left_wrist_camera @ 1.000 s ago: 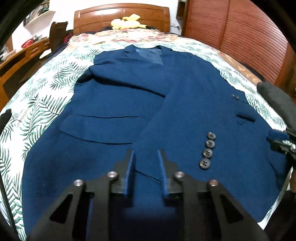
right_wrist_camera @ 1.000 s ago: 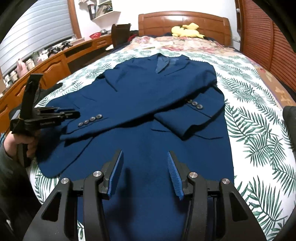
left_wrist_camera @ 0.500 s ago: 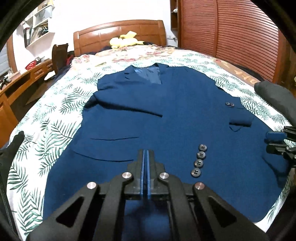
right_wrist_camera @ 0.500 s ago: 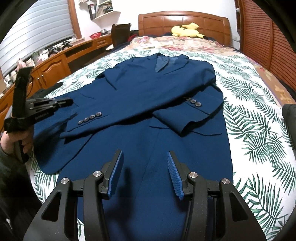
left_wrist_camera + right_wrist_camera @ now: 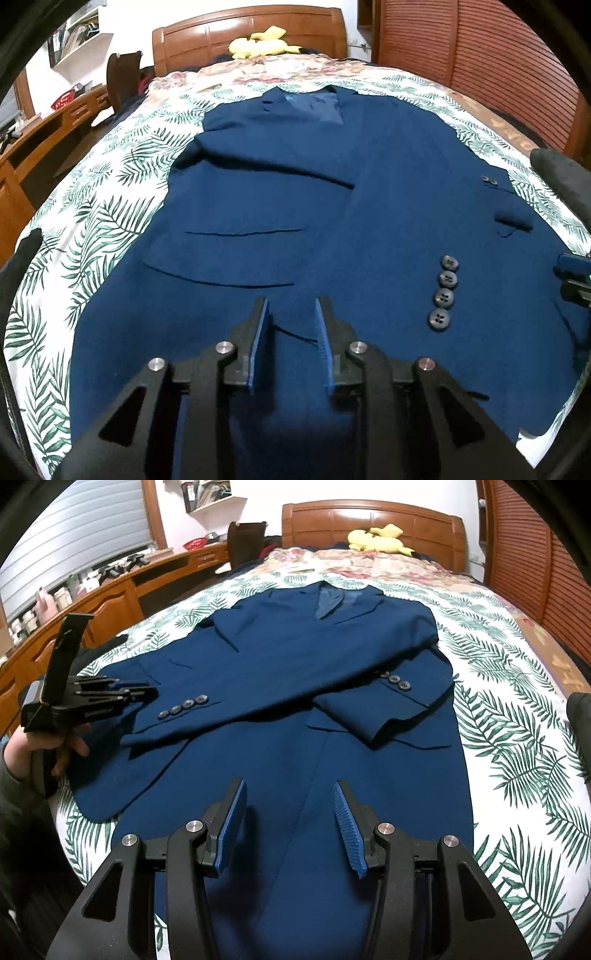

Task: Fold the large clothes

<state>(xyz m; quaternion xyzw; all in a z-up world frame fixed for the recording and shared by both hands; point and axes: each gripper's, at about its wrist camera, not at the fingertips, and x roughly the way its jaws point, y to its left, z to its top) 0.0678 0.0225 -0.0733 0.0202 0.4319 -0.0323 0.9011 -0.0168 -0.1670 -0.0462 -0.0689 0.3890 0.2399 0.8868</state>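
Observation:
A dark blue suit jacket [image 5: 295, 206] lies flat on the bed, collar toward the headboard, both sleeves folded across its front [image 5: 280, 672]. My left gripper [image 5: 291, 325] is open, low over the jacket's left hem side beside a sleeve cuff with several buttons [image 5: 443, 291]. It also shows in the right wrist view [image 5: 136, 692], at the jacket's left edge by the cuff. My right gripper [image 5: 288, 812] is open and empty, above the jacket's lower hem. Its tip shows at the right edge of the left wrist view [image 5: 574, 273].
The bed has a palm-leaf sheet [image 5: 517, 738] and a wooden headboard [image 5: 373, 524] with a yellow plush toy [image 5: 376, 539]. A wooden desk [image 5: 110, 602] runs along the left. A slatted wooden wardrobe [image 5: 498, 59] stands on the right.
My left gripper was open, shut half a second ago, and is open again, lower over the jacket. The right gripper has stayed open and barely moved.

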